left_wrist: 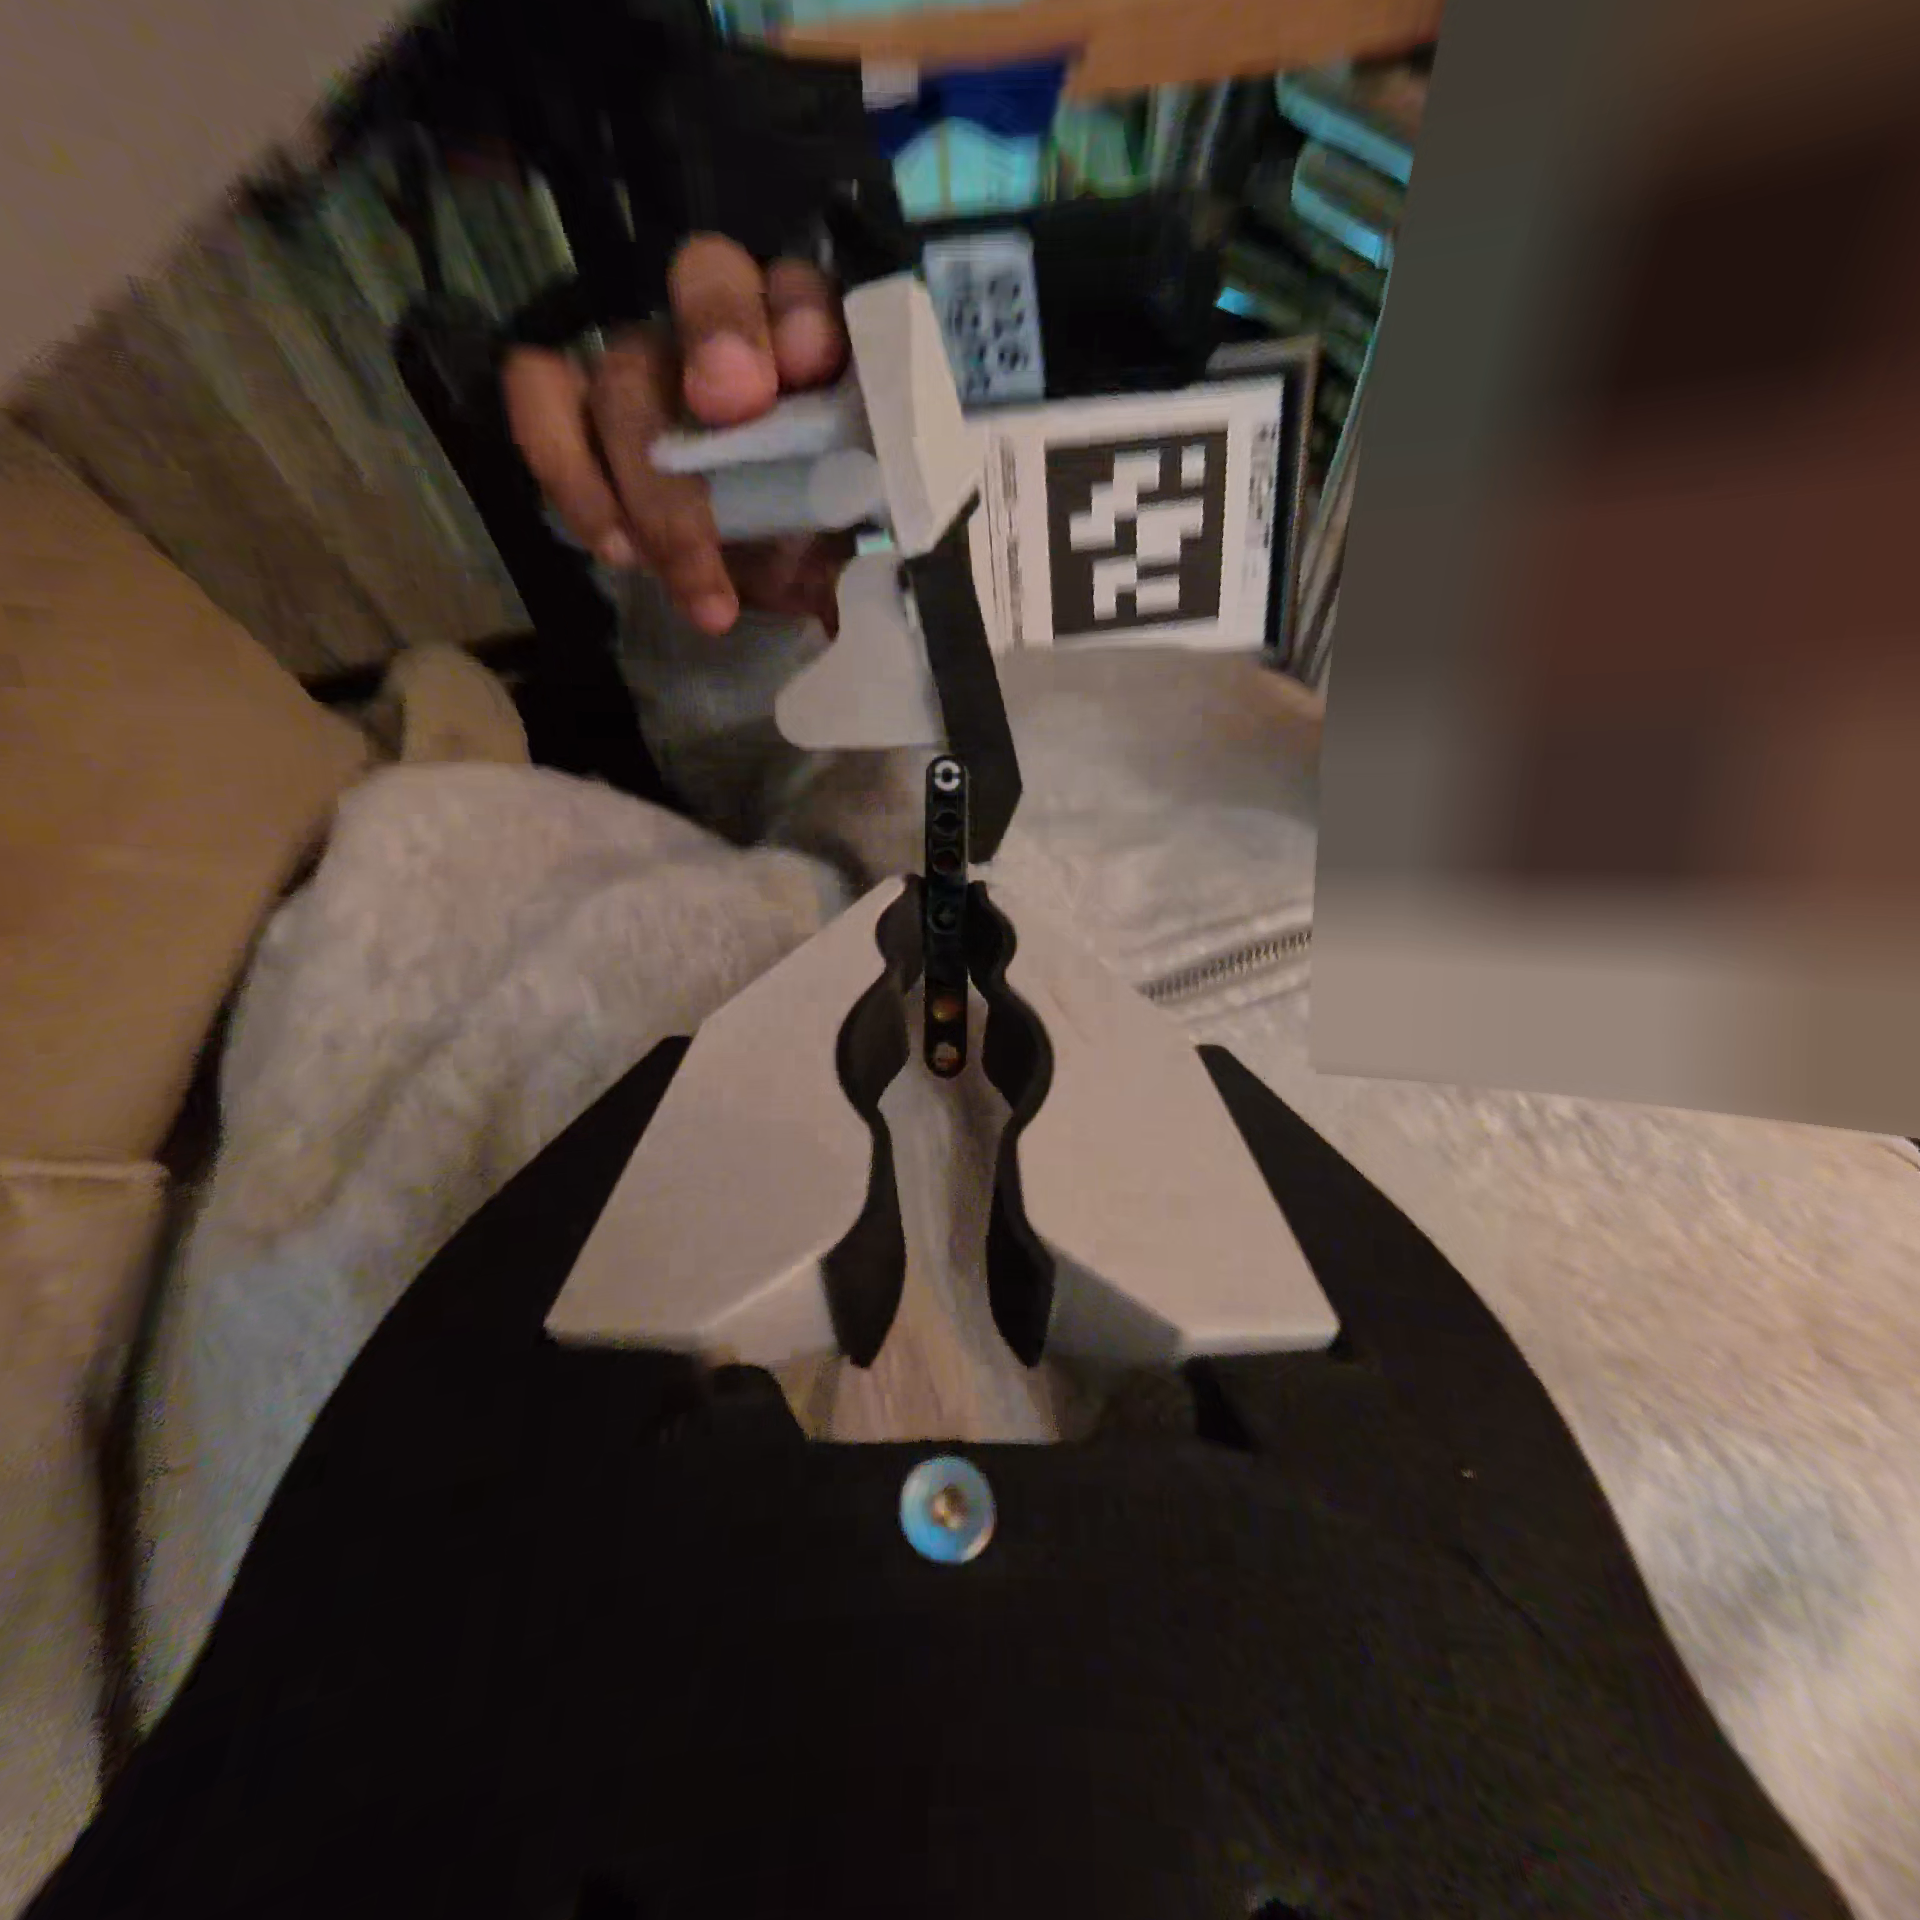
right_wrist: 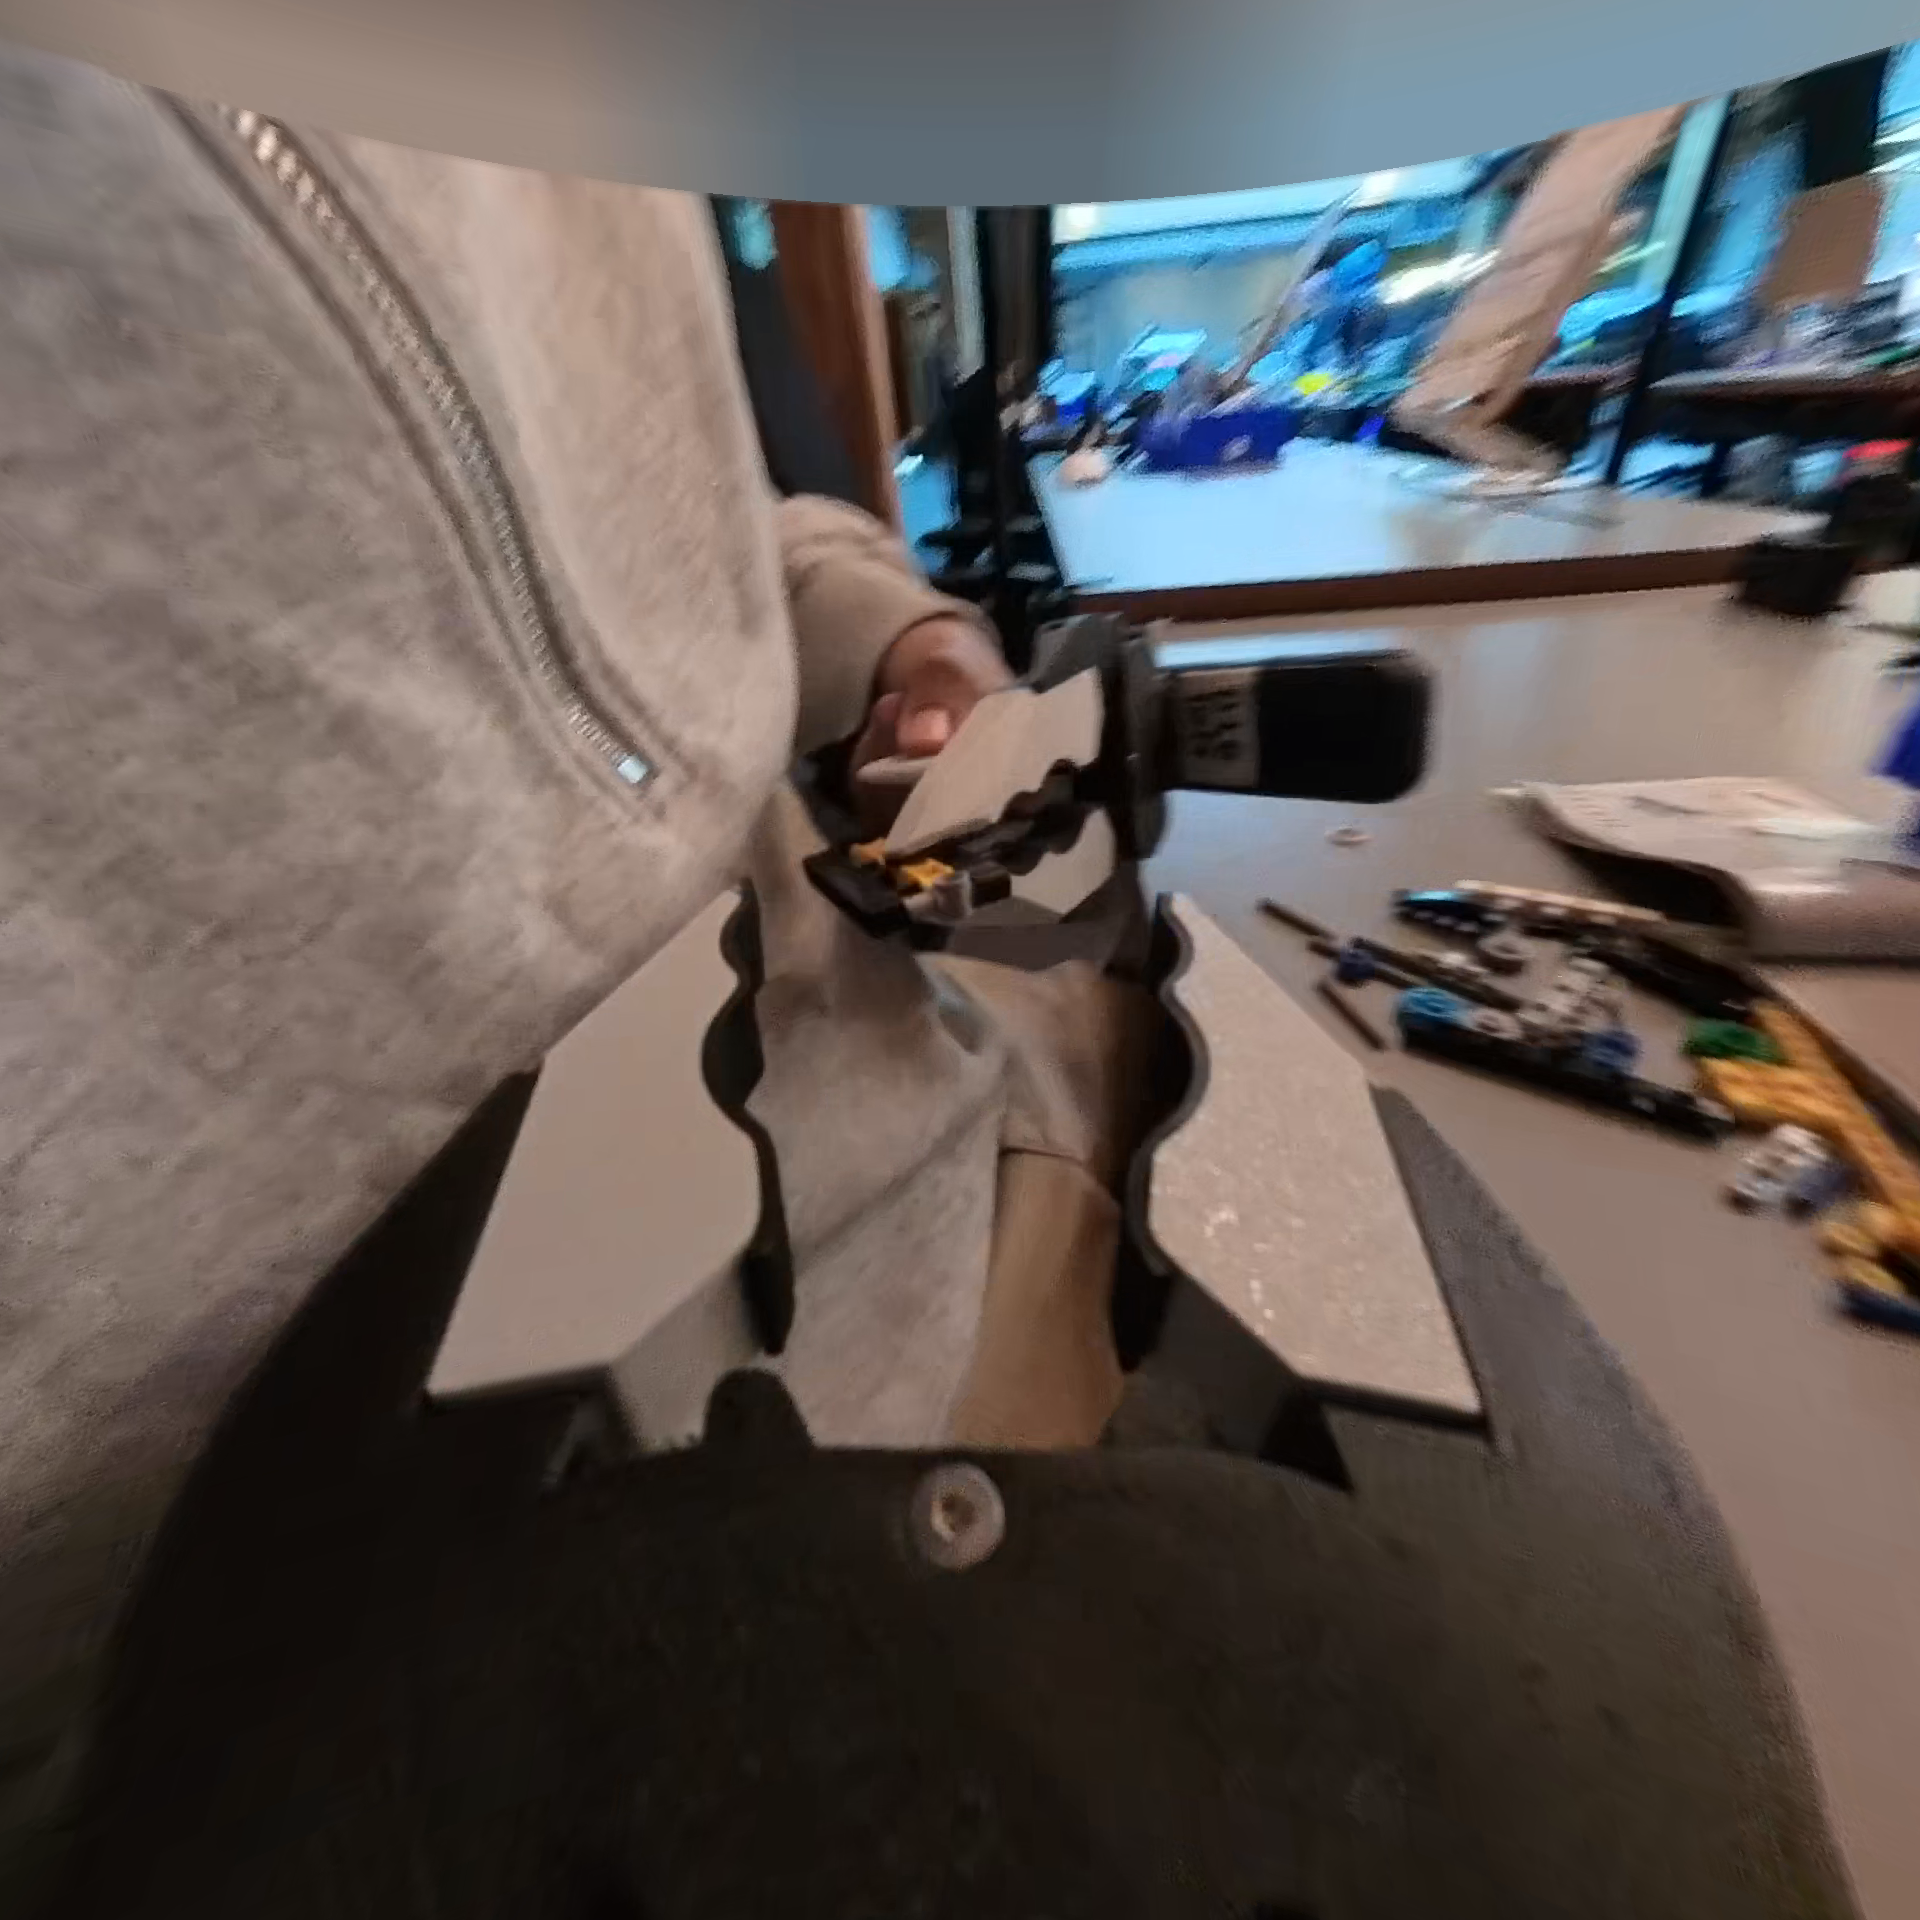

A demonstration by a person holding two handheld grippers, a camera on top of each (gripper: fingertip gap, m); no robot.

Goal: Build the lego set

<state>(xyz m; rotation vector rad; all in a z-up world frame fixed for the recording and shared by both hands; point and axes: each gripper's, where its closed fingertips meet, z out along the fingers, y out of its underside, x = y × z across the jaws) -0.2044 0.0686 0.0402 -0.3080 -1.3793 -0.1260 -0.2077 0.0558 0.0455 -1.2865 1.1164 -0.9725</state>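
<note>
In the left wrist view my left gripper point(left_wrist: 945, 896) is shut on a thin black Lego beam with holes point(left_wrist: 945, 821), which stands upright between the fingertips. My right gripper point(left_wrist: 914, 727) shows just beyond it, held by a hand point(left_wrist: 675, 447), with its fingertip close to the beam's top end. In the right wrist view my right gripper point(right_wrist: 956, 914) is open and empty. Ahead of it the left gripper point(right_wrist: 935, 873) holds the black piece point(right_wrist: 862, 891), which has small yellow and grey parts on it here.
Loose Lego parts, black, blue, yellow and green point(right_wrist: 1558, 1023), lie on the grey table point(right_wrist: 1455, 1403) to the right, with a paper booklet point(right_wrist: 1714, 831) behind them. A grey zip hoodie point(right_wrist: 312, 623) fills the left. A square black-and-white marker point(left_wrist: 1132, 540) sits on the right gripper.
</note>
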